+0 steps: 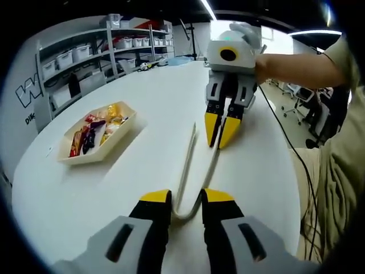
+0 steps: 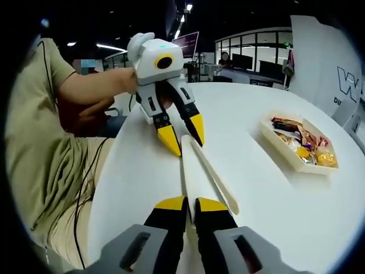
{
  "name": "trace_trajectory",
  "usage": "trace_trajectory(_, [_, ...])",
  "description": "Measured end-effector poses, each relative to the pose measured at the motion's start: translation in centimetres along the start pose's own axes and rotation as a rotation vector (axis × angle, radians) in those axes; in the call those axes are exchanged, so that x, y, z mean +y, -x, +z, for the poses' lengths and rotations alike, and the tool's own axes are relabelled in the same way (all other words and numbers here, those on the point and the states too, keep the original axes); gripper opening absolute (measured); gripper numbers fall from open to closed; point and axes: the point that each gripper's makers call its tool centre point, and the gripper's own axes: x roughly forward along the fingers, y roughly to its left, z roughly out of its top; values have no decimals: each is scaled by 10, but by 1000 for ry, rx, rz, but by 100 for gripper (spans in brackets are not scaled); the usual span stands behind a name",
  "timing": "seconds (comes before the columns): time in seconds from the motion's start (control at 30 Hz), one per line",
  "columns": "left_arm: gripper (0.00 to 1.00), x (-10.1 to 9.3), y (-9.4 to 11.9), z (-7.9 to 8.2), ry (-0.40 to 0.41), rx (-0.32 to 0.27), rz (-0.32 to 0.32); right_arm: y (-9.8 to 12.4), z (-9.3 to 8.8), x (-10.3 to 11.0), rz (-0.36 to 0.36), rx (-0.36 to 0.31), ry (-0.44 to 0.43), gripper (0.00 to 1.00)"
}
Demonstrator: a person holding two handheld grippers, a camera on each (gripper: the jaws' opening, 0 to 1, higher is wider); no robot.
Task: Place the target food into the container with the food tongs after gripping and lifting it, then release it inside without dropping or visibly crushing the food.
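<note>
While our left gripper [image 1: 186,200] straddles the food tongs [image 1: 185,171] at their bend, we cannot tell if it grips; the snack tray [image 1: 97,157] lies well left of its fingers. Our right gripper [image 2: 191,202] narrowly pinches one arm, which might twist free.

light: bright, even, from ceiling strips [image 1: 208,8] | shadows: soft | edges: fisheye-bent (slightly soft focus)
</note>
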Motion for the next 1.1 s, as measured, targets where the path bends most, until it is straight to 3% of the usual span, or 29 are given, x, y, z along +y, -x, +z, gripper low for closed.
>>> trace_trajectory(1.1, [20,0,1,-2,45,-31,14,2,-1,-2,-36,-16,-15,1])
